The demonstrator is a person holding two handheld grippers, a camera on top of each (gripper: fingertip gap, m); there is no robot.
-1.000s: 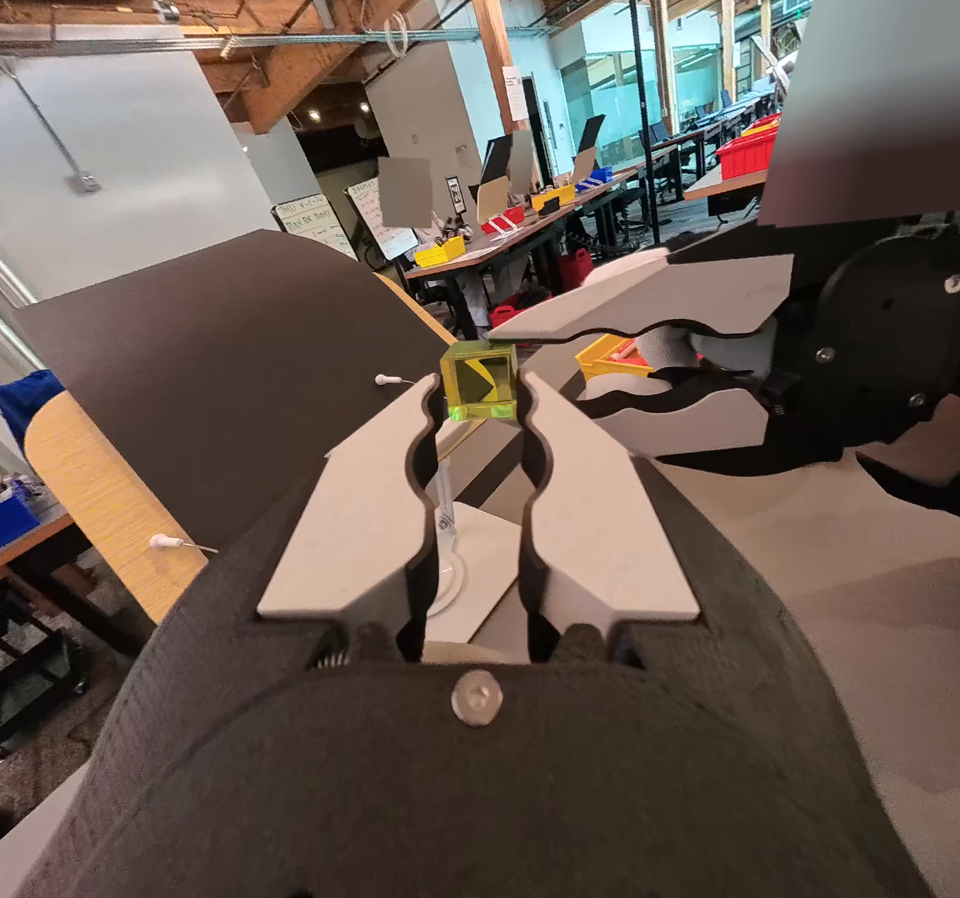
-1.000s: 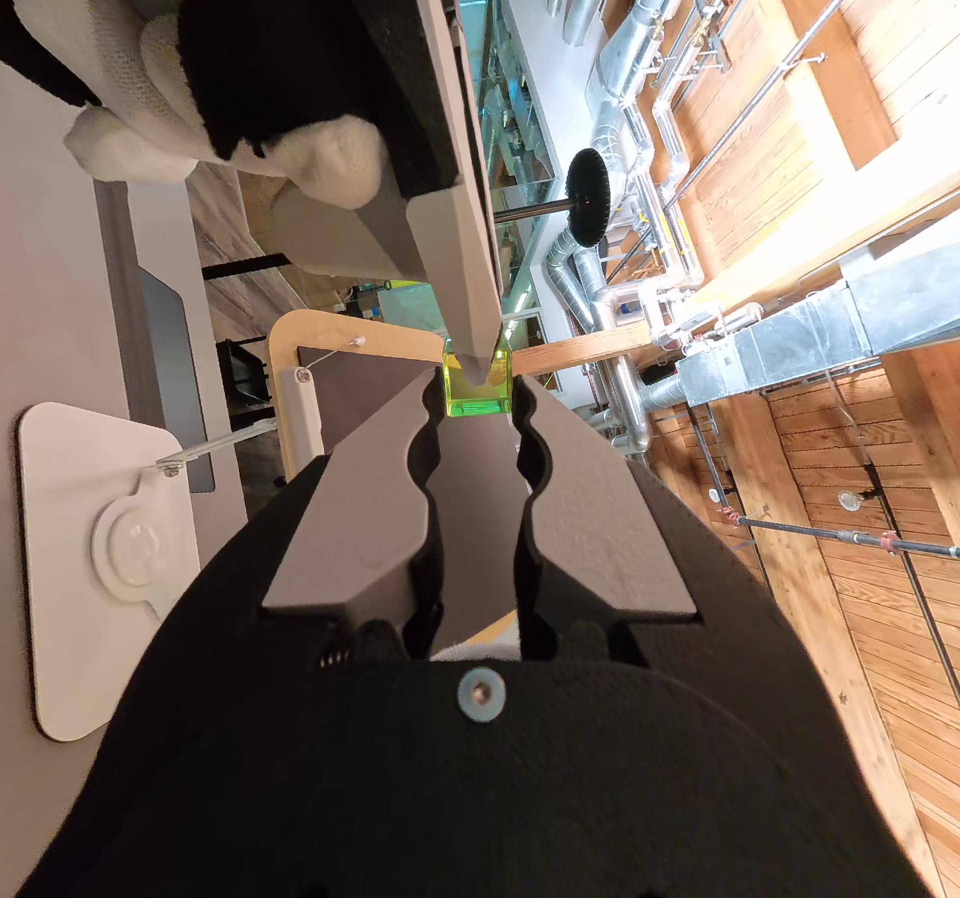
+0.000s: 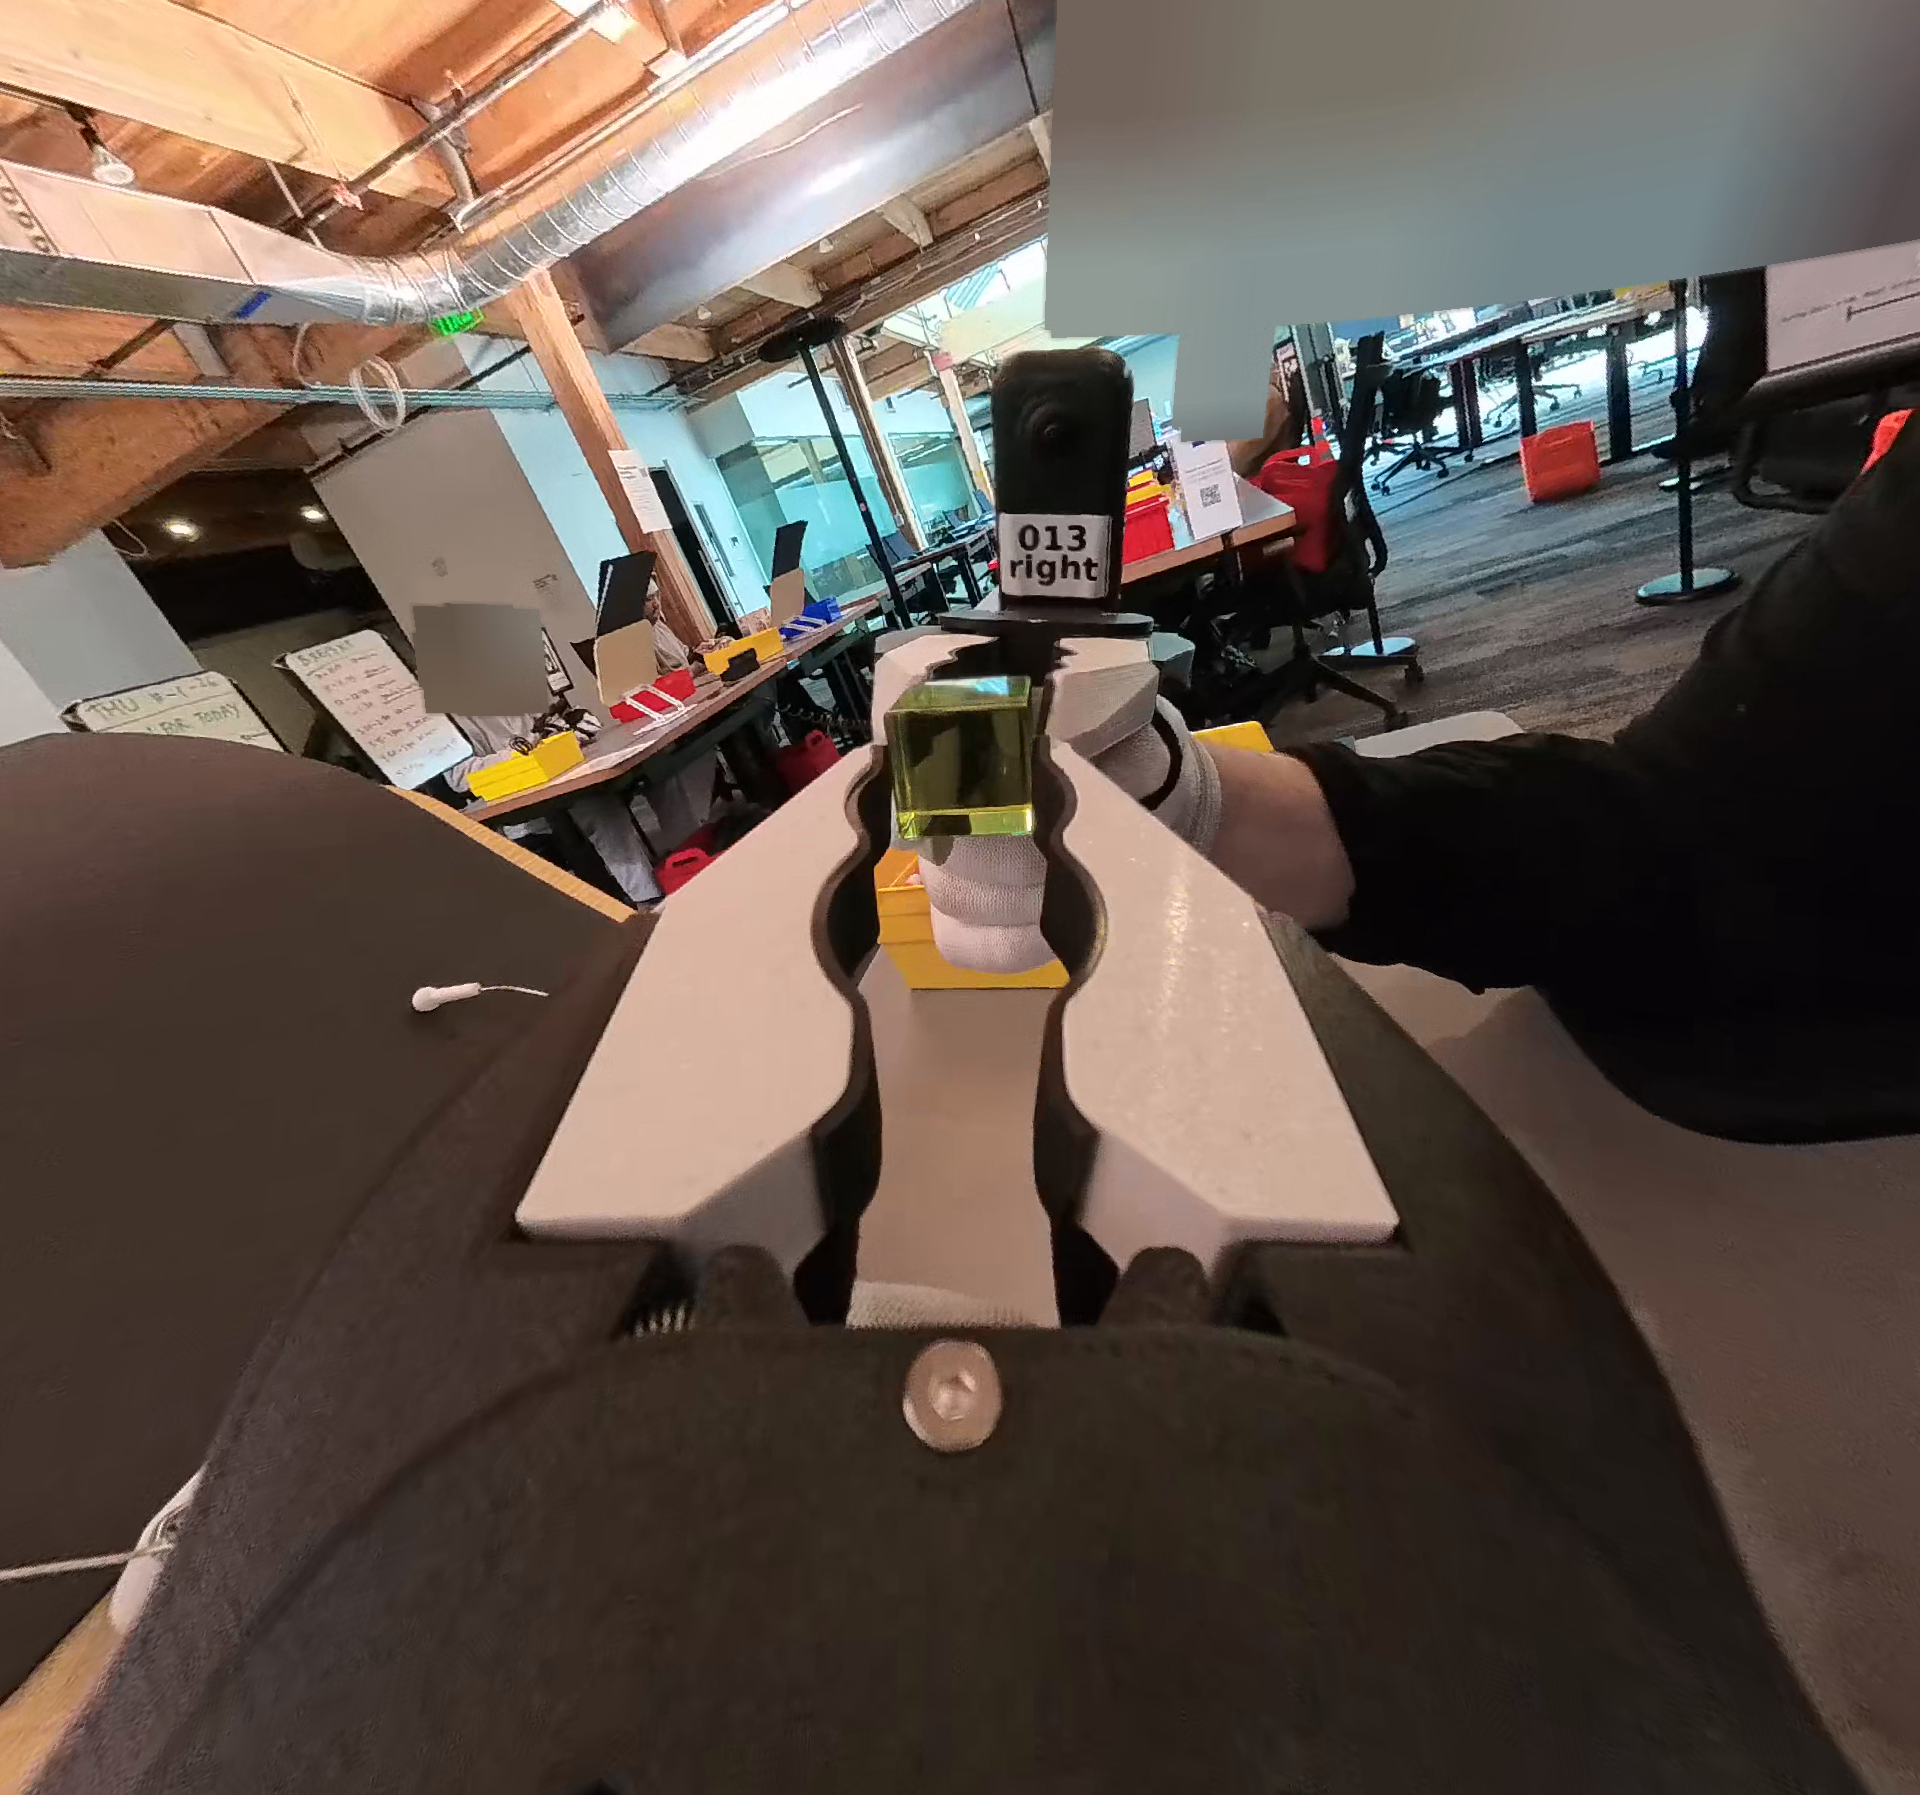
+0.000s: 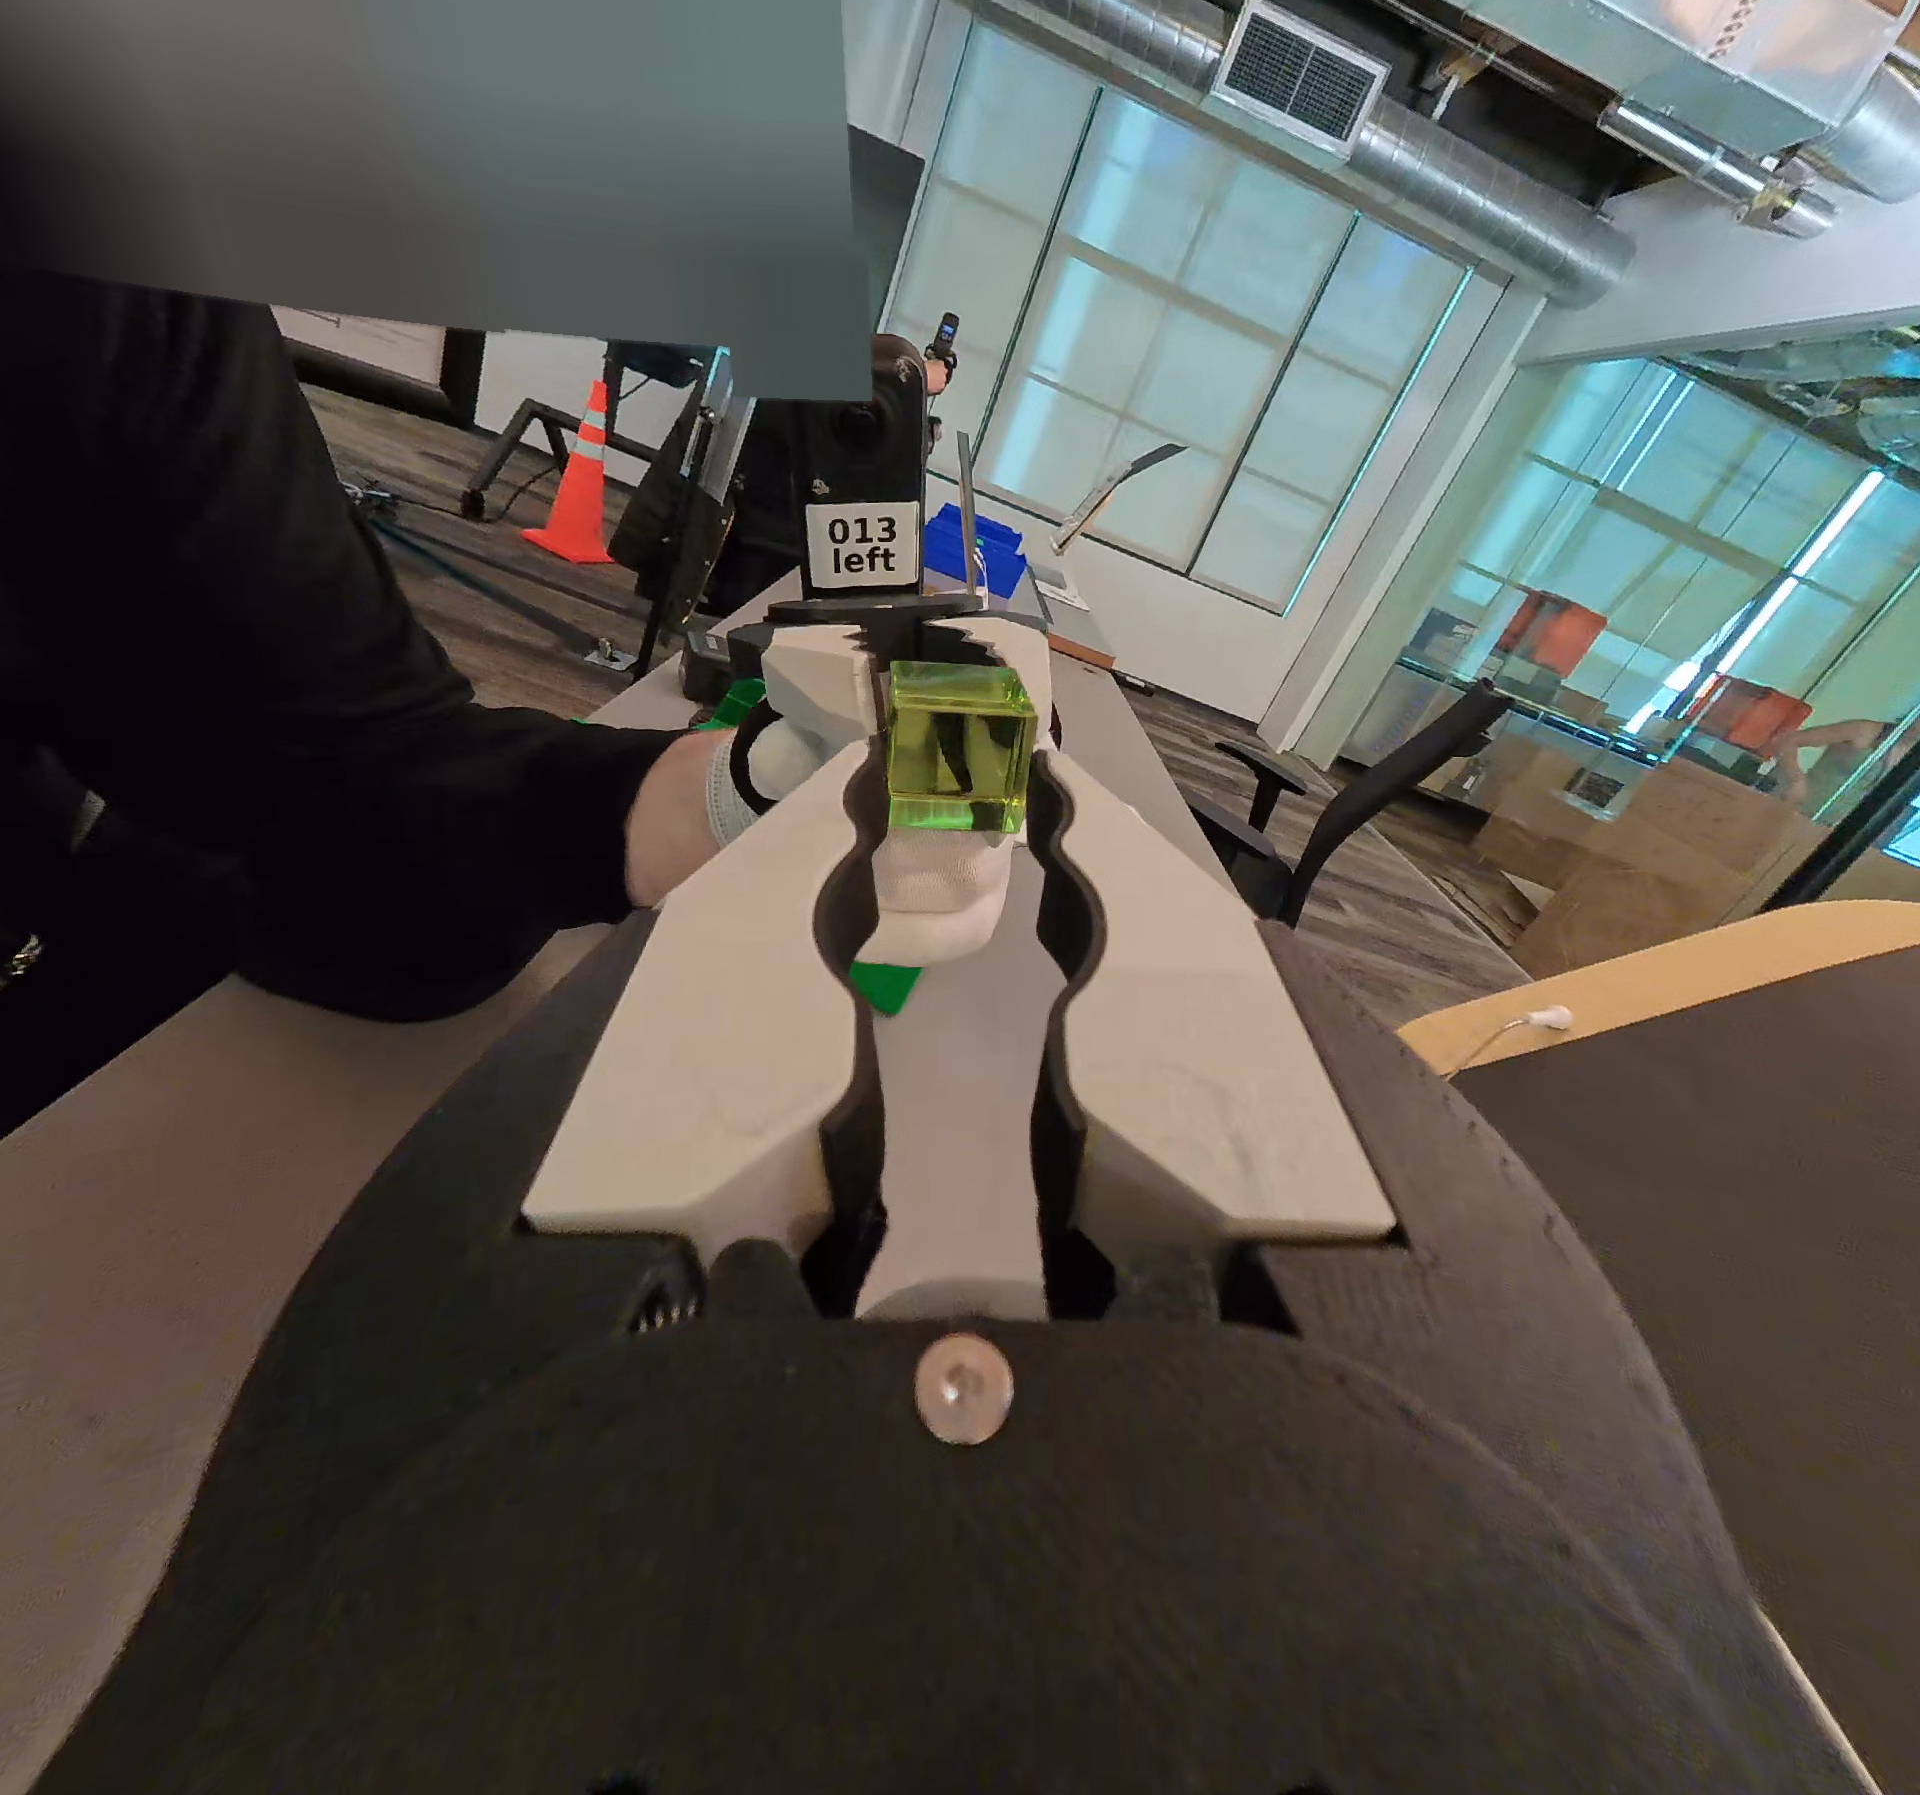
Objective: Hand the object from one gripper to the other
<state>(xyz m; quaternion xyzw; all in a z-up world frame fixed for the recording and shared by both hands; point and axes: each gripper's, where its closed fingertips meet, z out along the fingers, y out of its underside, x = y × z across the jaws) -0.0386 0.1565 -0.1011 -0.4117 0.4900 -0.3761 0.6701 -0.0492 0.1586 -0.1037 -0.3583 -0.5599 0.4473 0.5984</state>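
Note:
A clear yellow-green cube [image 3: 961, 769] sits between the tips of my left gripper [image 3: 961, 737], whose pale fingers touch its left and right sides. My right gripper [image 3: 1003, 654] faces it head-on just behind the cube, with its camera above. In the right wrist view the same cube [image 4: 961, 753] sits between the tips of my right gripper [image 4: 961, 769], both fingers against its sides. My left gripper [image 4: 925, 639] faces it from the far side. Both grippers appear shut on the cube, held in the air above the table.
A person's black sleeve [image 3: 1610, 862] and white-gloved hand [image 3: 987, 914] hold the right gripper. Below lie a grey table [image 3: 1662, 1382], a dark mat with a wooden edge [image 3: 260, 966] and a yellow bin [image 3: 914, 935]. Green pieces [image 4: 883, 992] lie on the table. The tips of both grippers are at nearly the same place.
The right gripper has rolled from lying on its side to upright and now meets the left gripper head-on. Both have tilted and swung. The cube stays between both sets of tips.

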